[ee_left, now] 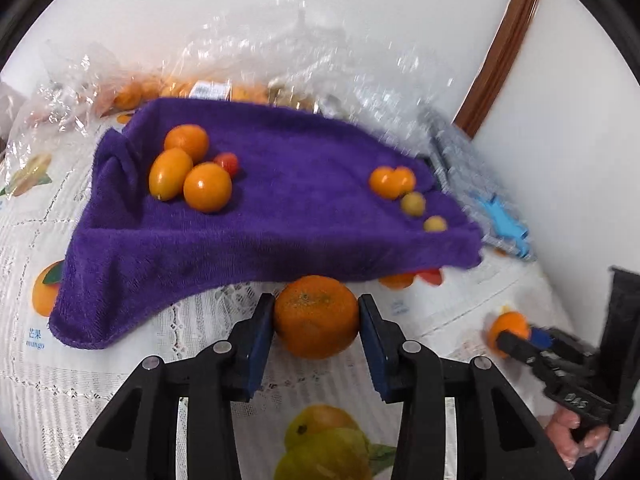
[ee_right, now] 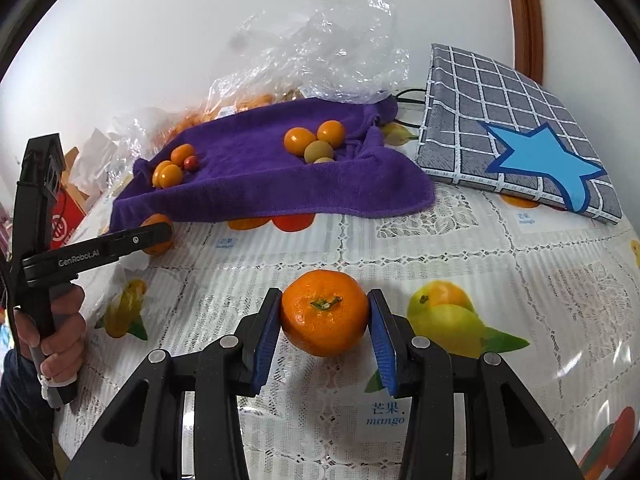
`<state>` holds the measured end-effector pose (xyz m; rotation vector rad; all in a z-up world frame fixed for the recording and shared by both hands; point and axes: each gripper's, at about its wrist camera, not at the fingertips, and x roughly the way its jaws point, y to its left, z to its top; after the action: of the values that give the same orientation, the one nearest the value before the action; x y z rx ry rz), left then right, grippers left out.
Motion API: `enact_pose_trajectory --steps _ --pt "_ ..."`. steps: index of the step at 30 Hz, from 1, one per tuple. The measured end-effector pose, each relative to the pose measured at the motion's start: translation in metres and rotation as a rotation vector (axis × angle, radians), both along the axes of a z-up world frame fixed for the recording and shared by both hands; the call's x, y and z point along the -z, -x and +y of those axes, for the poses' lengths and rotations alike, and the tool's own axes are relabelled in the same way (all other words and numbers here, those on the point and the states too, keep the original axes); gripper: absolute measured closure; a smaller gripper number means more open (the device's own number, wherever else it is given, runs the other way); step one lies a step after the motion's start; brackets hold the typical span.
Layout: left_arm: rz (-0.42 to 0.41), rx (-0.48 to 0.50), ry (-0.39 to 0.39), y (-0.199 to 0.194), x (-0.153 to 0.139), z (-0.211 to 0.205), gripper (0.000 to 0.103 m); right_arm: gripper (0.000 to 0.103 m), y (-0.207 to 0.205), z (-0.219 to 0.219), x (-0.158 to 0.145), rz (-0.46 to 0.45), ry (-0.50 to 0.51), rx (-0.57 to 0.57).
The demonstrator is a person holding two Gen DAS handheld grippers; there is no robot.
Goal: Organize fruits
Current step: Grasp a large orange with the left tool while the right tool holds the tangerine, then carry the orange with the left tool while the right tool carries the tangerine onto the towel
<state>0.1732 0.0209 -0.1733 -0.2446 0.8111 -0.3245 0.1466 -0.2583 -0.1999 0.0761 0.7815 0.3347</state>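
My left gripper (ee_left: 316, 316) is shut on a mandarin (ee_left: 316, 318), just in front of the purple towel (ee_left: 280, 216). My right gripper (ee_right: 325, 316) is shut on another mandarin (ee_right: 324, 312) above the tablecloth. The towel holds a left cluster of orange kumquats (ee_left: 188, 172) with a red cherry tomato (ee_left: 227, 163), and a right cluster of orange fruits (ee_left: 391, 181) with small yellow-green ones (ee_left: 413, 203). The right gripper with its mandarin shows at the right of the left wrist view (ee_left: 510, 330). The left gripper with its mandarin shows at the left of the right wrist view (ee_right: 158, 236).
A fruit-print lace tablecloth (ee_right: 460, 248) covers the table. Clear plastic bags of fruit (ee_right: 320, 56) lie behind the towel against the white wall. A grey checked box with a blue star (ee_right: 520, 136) stands at the right. A red carton (ee_right: 64, 220) sits far left.
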Motion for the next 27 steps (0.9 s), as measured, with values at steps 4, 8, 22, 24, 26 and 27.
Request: enact_pose_trajectory --steps 4,8,22,24,26,27 --pt "-0.02 -0.045 0.04 0.004 -0.003 0.011 0.063 0.06 0.0 -0.001 0.0 -0.004 -0.009 -0.005" --pt "-0.051 -0.081 0.039 0.007 -0.007 0.014 0.063 0.06 0.001 -0.001 -0.001 -0.009 -0.012 0.004" --pt "-0.141 -0.118 0.079 0.02 -0.022 0.026 0.063 0.06 0.01 -0.007 -0.004 -0.032 -0.031 0.035" --pt "-0.143 -0.122 0.086 0.02 -0.022 0.028 0.063 0.06 0.012 -0.012 -0.004 -0.029 -0.047 0.059" --pt "-0.143 -0.124 0.098 0.02 -0.023 0.029 0.063 0.06 0.012 -0.018 -0.003 -0.014 -0.082 0.069" --pt "-0.147 -0.124 0.103 0.021 -0.024 0.03 0.063 0.06 0.013 -0.021 -0.003 -0.007 -0.101 0.075"
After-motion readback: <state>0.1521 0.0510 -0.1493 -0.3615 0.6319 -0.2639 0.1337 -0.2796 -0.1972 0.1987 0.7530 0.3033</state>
